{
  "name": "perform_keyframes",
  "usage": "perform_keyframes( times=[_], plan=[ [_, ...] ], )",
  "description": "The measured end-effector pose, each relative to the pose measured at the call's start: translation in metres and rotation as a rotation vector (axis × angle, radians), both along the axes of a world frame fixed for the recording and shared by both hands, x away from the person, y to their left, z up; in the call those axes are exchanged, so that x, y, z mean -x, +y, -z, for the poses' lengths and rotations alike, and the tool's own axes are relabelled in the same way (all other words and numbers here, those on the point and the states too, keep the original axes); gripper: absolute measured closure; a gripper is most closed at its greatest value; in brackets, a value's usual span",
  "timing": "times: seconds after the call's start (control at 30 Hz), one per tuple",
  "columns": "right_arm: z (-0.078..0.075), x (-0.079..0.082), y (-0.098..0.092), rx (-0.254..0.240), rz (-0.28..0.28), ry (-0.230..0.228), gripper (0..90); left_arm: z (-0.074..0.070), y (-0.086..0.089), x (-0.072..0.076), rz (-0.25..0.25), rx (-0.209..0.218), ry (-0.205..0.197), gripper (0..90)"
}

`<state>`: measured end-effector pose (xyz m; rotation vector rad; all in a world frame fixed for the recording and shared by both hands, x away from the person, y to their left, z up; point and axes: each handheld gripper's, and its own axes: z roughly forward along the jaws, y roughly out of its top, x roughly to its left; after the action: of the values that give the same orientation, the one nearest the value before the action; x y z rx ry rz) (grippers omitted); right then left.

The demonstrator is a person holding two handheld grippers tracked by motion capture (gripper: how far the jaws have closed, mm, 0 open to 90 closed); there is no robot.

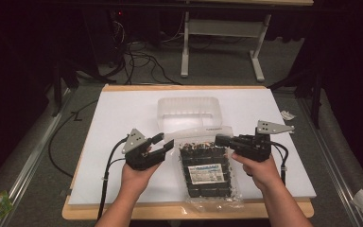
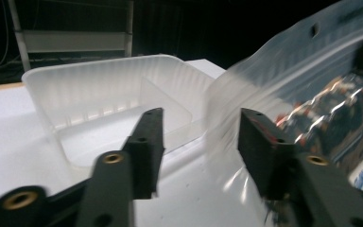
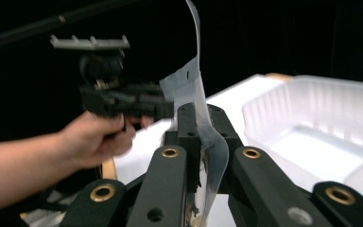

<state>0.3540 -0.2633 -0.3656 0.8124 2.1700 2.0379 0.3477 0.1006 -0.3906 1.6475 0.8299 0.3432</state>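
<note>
A clear plastic bag (image 1: 208, 170) of dark snack pieces with a white label lies on the white board (image 1: 123, 113), its top strip lifted. My right gripper (image 1: 220, 140) is shut on that clear top strip (image 3: 189, 80), and the film runs down between its closed jaws (image 3: 201, 113). My left gripper (image 1: 165, 142) stands open at the strip's left end. In the left gripper view its jaws (image 2: 201, 127) are apart, with the blurred bag film (image 2: 331, 94) just beside the right jaw and not pinched. A translucent empty tub (image 1: 188, 111) sits behind the bag.
The tub (image 2: 99, 90) is close ahead of the left jaws and to the right of the right jaws (image 3: 321, 123). Cables (image 1: 142, 61) and a desk frame (image 1: 222, 28) lie beyond the table. A small paper scrap (image 1: 287, 115) sits at the board's right edge.
</note>
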Motion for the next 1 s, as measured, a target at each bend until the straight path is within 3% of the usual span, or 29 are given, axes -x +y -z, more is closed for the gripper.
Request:
perform_keyframes(
  times=[0.13, 0.27, 0.43, 0.5, 0.67, 0.8, 1.0],
  plan=[
    [-0.014, 0.008, -0.007, -0.049, 0.019, -0.047, 88.3, 0.003, 0.011, 0.008, -0.009, 0.012, -0.004, 45.8],
    [-0.028, 0.018, -0.014, -0.082, 0.068, -0.114, 88.6, 0.011, 0.021, 0.011, -0.019, -0.040, -0.001, 46.0],
    [-0.035, 0.025, -0.025, -0.114, 0.149, -0.172, 88.4, 0.030, 0.031, 0.012, -0.039, -0.061, 0.037, 46.5],
    [-0.037, 0.027, -0.028, -0.125, 0.195, -0.199, 88.4, 0.035, 0.032, 0.011, -0.040, -0.063, 0.059, 46.8],
    [-0.037, 0.030, -0.035, -0.140, 0.285, -0.246, 88.3, 0.039, 0.035, 0.009, -0.056, -0.063, 0.068, 47.1],
    [-0.032, 0.031, -0.036, -0.140, 0.356, -0.283, 88.3, 0.040, 0.036, 0.009, -0.070, -0.079, 0.064, 47.0],
    [-0.028, 0.033, -0.038, -0.139, 0.419, -0.305, 88.2, 0.040, 0.038, 0.010, -0.091, -0.111, 0.042, 45.4]
  ],
)
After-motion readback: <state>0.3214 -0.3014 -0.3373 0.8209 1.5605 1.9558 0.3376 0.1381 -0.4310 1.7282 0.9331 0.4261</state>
